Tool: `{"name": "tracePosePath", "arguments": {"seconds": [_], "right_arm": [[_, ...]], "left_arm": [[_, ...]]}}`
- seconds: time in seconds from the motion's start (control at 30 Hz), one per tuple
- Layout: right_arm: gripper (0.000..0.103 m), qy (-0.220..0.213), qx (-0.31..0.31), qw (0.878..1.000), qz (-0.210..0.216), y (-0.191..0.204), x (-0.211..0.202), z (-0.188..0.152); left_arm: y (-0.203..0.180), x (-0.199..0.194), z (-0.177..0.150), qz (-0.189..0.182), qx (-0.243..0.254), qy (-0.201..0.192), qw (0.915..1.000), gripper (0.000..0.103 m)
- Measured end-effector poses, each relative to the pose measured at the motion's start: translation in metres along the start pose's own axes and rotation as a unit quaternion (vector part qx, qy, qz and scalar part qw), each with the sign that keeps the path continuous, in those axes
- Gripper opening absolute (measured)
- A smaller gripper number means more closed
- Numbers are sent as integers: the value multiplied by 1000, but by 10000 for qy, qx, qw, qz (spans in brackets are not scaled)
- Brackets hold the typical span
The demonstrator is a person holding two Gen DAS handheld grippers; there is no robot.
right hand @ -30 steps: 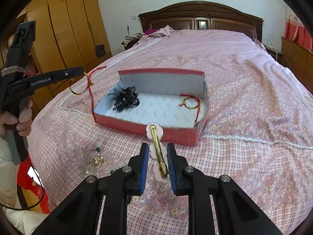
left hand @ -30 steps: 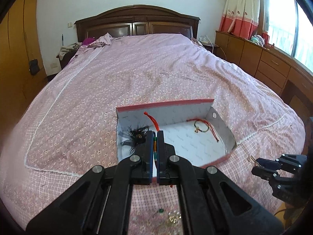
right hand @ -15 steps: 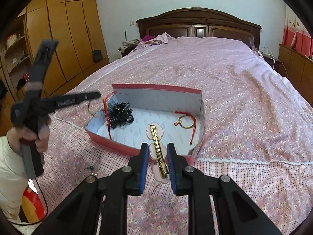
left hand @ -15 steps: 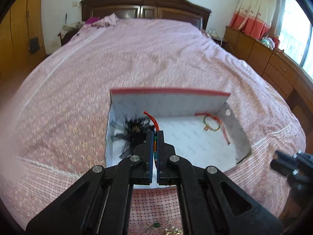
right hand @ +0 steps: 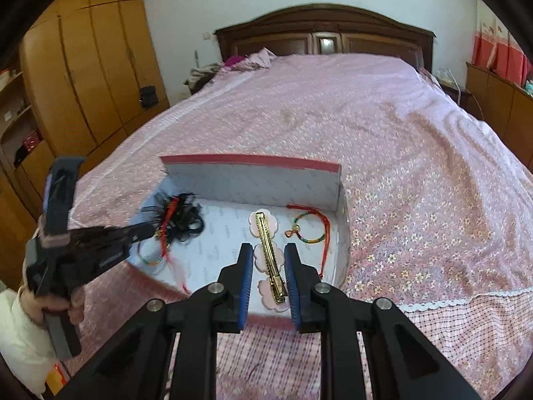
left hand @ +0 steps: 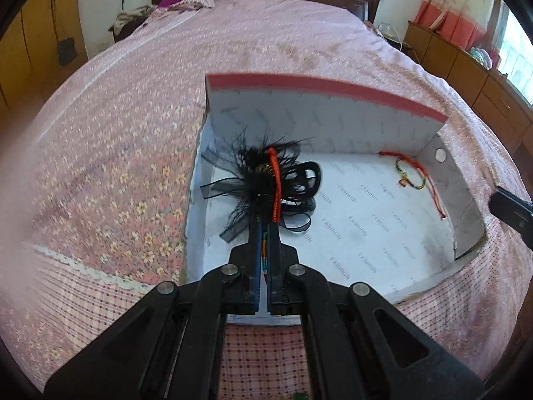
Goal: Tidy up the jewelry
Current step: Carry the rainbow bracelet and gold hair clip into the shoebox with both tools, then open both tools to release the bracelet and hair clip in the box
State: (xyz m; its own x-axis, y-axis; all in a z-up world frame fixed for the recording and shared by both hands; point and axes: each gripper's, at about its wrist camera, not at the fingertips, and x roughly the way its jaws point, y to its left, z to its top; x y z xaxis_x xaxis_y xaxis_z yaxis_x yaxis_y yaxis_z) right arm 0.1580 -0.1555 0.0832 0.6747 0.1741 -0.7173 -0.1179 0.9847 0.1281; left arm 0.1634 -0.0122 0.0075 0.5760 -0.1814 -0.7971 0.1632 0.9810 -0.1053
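An open red box (left hand: 316, 83) with a white inside lies on the pink bedspread. My left gripper (left hand: 265, 230) is shut on a red cord bracelet (left hand: 274, 180), its tips low over a black feathery hairpiece (left hand: 246, 183) in the box's left end. The right wrist view shows that gripper (right hand: 143, 231) with the bracelet's beaded loop (right hand: 151, 260) hanging inside the box (right hand: 250, 160). My right gripper (right hand: 265, 250) is shut on a gold hair clip with pink petals (right hand: 268, 253), held over the box's front middle. A second beaded bracelet (right hand: 311, 230) lies at the right end.
The bed (right hand: 366, 100) runs back to a dark wooden headboard (right hand: 323, 33), with clothes (left hand: 186, 0) piled by the pillows. Wooden wardrobes (right hand: 83, 76) stand on the left and low cabinets (left hand: 466, 76) on the right. A person's hand (right hand: 36, 303) holds the left gripper.
My left gripper has sunk towards the box with the bracelet, ending over the black hairpiece. The right gripper has carried the hair clip forward from the bed's edge to over the box.
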Motion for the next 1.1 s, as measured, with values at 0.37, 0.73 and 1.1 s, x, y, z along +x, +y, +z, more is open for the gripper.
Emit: {"name": "tracePosePath", "arguments": {"seconds": [0.37, 0.73, 1.1], "right_arm": [[21, 600, 79, 9969, -506, -6, 65, -1], [21, 818, -121, 9908, -1067, -9, 94, -4], [20, 898, -74, 9885, -1217, -17, 102, -4]], "left_arm": [[1, 12, -3, 91, -21, 92, 9999, 0], [-2, 22, -6, 111, -273, 242, 9993, 0], [-9, 20, -8, 191, -53, 196, 9996, 0]]}}
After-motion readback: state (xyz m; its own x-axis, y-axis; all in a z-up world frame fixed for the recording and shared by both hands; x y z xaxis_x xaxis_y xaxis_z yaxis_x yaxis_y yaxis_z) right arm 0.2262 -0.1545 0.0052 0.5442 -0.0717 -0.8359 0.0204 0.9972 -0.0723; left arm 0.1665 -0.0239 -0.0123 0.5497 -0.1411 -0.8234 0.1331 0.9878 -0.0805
